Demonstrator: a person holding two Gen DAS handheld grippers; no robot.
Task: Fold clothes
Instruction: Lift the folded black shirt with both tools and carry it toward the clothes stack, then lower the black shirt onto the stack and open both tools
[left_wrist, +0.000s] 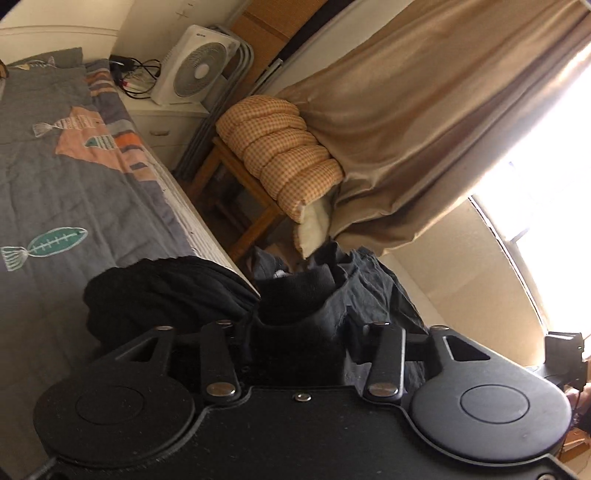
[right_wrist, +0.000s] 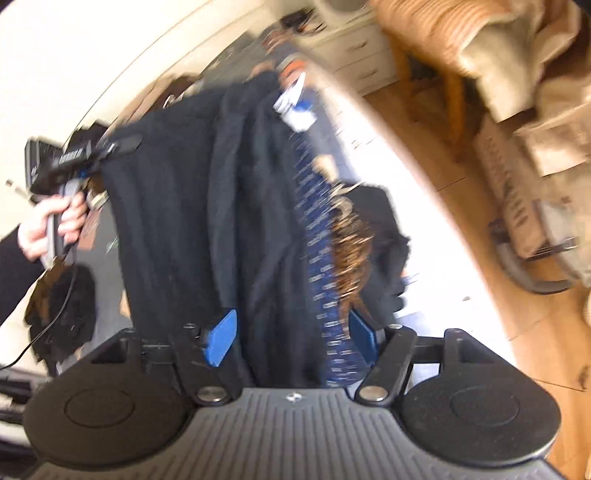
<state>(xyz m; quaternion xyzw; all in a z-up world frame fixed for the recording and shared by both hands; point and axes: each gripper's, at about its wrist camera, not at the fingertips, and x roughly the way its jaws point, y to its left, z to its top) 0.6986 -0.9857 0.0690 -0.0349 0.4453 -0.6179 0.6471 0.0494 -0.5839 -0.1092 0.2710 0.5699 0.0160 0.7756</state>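
Note:
A dark navy garment (right_wrist: 207, 206) with a blue patterned lining strip hangs stretched between both grippers, above the bed. My right gripper (right_wrist: 291, 336) is shut on its near edge; its blue pads (right_wrist: 221, 338) press the cloth. My left gripper (left_wrist: 299, 317) is shut on a dark ribbed edge of the garment (left_wrist: 295, 291), and it also shows in the right wrist view (right_wrist: 107, 147), held by a hand. A second black garment (left_wrist: 159, 295) lies bunched on the grey bedspread (left_wrist: 66, 184). The right wrist view is motion-blurred.
The bed runs along the left, its white side edge (left_wrist: 207, 236) beside a wooden floor (right_wrist: 461, 206). A wooden chair with a checked quilt (left_wrist: 280, 147), a white fan (left_wrist: 199, 62) on a drawer unit and beige curtains (left_wrist: 424, 110) stand beyond.

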